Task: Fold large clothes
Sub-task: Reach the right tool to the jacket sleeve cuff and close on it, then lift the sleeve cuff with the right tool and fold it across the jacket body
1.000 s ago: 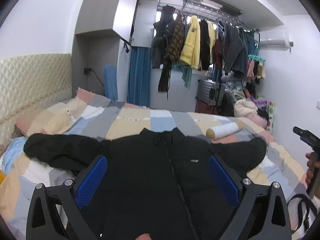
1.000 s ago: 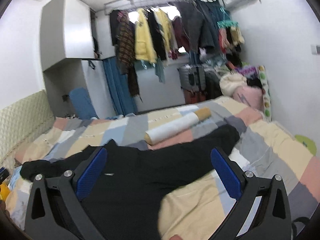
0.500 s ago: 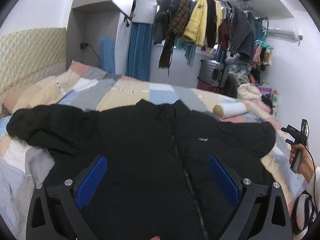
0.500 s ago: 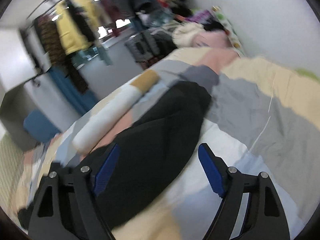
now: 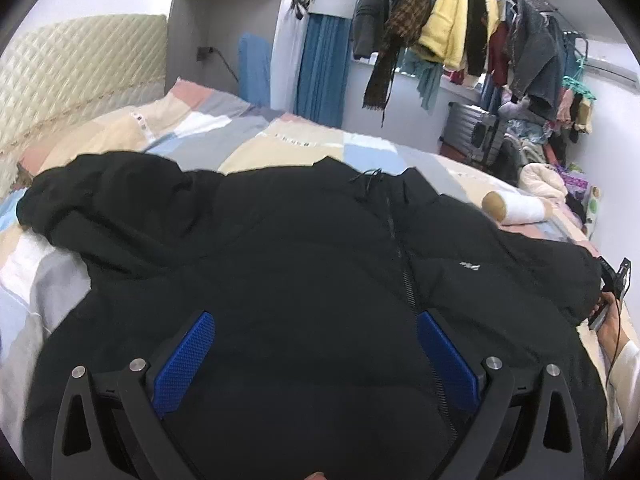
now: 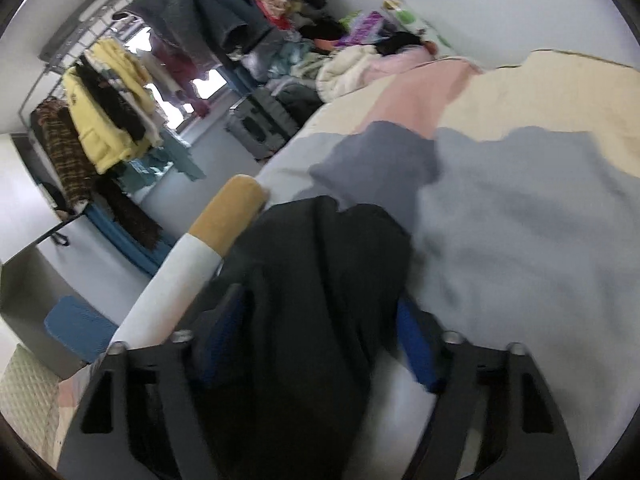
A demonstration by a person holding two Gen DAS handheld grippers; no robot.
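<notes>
We held both grippers over a black jacket (image 5: 304, 264) that lay spread front-up on the bed (image 5: 256, 136), zip closed, collar toward the far side and both sleeves stretched out to either side. Our left gripper (image 5: 316, 344) hovered above the jacket's lower front with its fingers (image 5: 182, 354) wide apart and nothing between them. Our right gripper (image 6: 320, 336) sat at the end of the right sleeve (image 6: 320, 264), fingers set on either side of the cuff; that view was blurred, so we could not tell whether they had actually closed on the cloth. A white bolster with a tan end (image 6: 188, 264) lay just beside that sleeve. Behind the bed, a rack of hanging clothes (image 5: 448, 28) filled the window wall.
</notes>
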